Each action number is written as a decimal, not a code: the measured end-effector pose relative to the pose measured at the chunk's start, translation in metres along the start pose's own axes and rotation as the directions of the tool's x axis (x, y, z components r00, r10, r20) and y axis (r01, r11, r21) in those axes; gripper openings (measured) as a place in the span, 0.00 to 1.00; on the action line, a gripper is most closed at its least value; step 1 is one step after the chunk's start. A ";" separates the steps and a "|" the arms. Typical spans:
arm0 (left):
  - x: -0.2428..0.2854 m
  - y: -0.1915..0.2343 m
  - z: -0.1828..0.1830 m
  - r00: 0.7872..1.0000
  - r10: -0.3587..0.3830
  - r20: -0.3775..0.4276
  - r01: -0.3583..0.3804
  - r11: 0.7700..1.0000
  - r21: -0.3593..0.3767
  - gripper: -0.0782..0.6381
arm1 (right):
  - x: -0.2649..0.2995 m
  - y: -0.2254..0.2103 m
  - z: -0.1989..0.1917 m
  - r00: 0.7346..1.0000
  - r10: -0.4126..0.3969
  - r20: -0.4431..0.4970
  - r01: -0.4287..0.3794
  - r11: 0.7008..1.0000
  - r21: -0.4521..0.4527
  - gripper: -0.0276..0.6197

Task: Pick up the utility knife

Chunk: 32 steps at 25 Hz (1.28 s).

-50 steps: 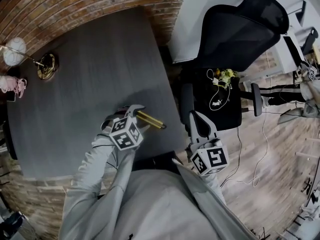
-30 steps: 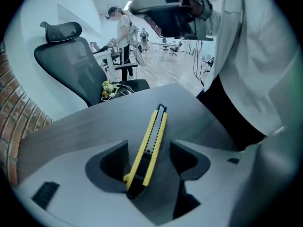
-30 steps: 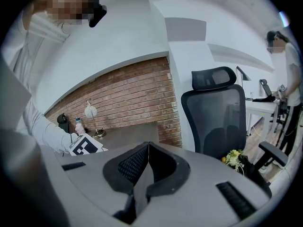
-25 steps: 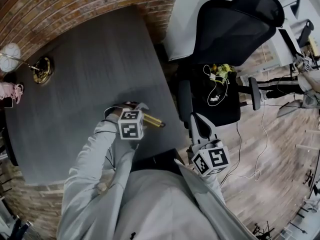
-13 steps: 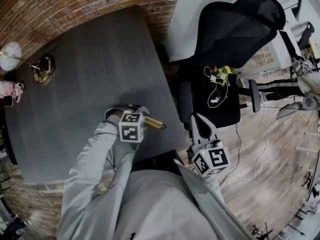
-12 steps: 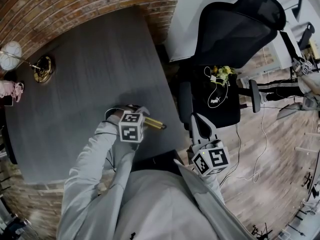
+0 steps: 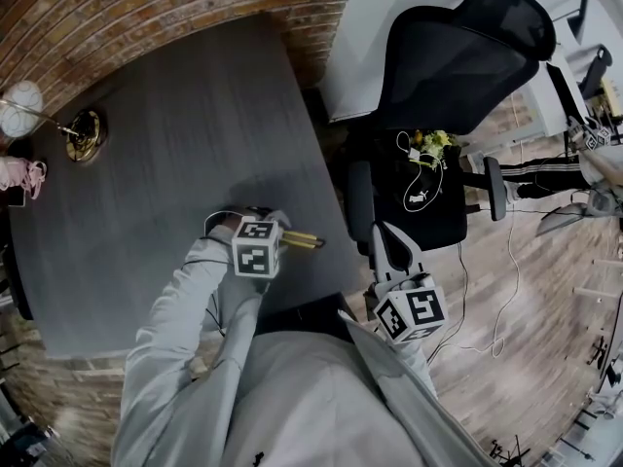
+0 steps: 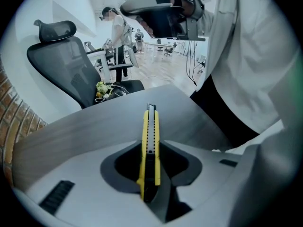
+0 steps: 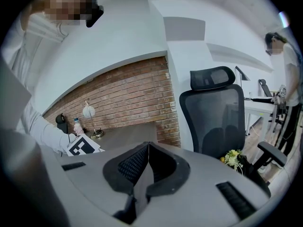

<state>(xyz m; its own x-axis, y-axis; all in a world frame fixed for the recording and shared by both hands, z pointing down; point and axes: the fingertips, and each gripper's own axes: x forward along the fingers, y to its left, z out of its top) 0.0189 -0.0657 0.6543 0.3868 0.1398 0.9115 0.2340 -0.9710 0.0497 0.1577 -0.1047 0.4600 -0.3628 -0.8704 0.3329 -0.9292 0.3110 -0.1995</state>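
Note:
The yellow utility knife [image 7: 306, 240] lies near the right edge of the dark grey table [image 7: 175, 144]. In the left gripper view the knife [image 8: 150, 126] stands on its edge between the jaws, with its blade end pointing away. My left gripper [image 7: 276, 227] points steeply down over it. The jaws of that left gripper [image 8: 150, 148] are closing, and their pads press on the knife's handle from both sides. My right gripper [image 7: 382, 232] hangs off the table's right side, above the floor. In its own view the right gripper [image 9: 147, 148] is shut with nothing between its jaws.
A black office chair [image 7: 458, 56] stands right of the table, with a small bunch of flowers [image 7: 435, 147] on its seat. A brass lamp base [image 7: 86, 129] sits at the table's far left. A brick wall [image 7: 117, 17] runs behind. Another person [image 8: 117, 30] stands in the background.
My left gripper has come down over the knife and now hides more of it. The right gripper has stayed where it was.

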 end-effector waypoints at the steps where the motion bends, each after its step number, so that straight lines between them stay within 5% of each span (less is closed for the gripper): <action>1: 0.000 0.000 0.000 1.000 0.004 0.000 -0.004 1.000 0.001 0.28 | 0.000 -0.001 0.000 1.000 0.000 0.000 0.000 1.000 0.000 0.07; 12: -0.008 0.004 0.019 0.996 0.068 0.052 -0.066 0.997 -0.032 0.28 | 0.002 -0.004 0.004 1.000 0.010 -0.001 -0.010 1.000 -0.018 0.07; 18: -0.034 0.019 0.036 0.979 0.178 0.098 -0.170 0.982 -0.084 0.28 | -0.002 -0.005 0.015 1.000 0.020 0.025 -0.019 0.999 -0.027 0.07; 25: -0.079 0.044 0.052 0.920 0.355 0.166 -0.321 0.925 -0.203 0.28 | 0.000 -0.006 0.031 0.997 0.038 0.063 -0.035 0.998 -0.044 0.07; 32: -0.123 0.058 0.064 0.840 0.504 0.201 -0.432 0.846 -0.314 0.28 | 0.004 -0.002 0.051 0.992 0.079 0.102 -0.071 0.995 -0.075 0.07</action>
<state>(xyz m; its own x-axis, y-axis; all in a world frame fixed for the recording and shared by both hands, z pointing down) 0.0415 -0.1274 0.5188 0.6222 -0.3329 0.7086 -0.2490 -0.9422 -0.2240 0.1620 -0.1283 0.4143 -0.4256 -0.8776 0.2206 -0.9037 0.3999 -0.1528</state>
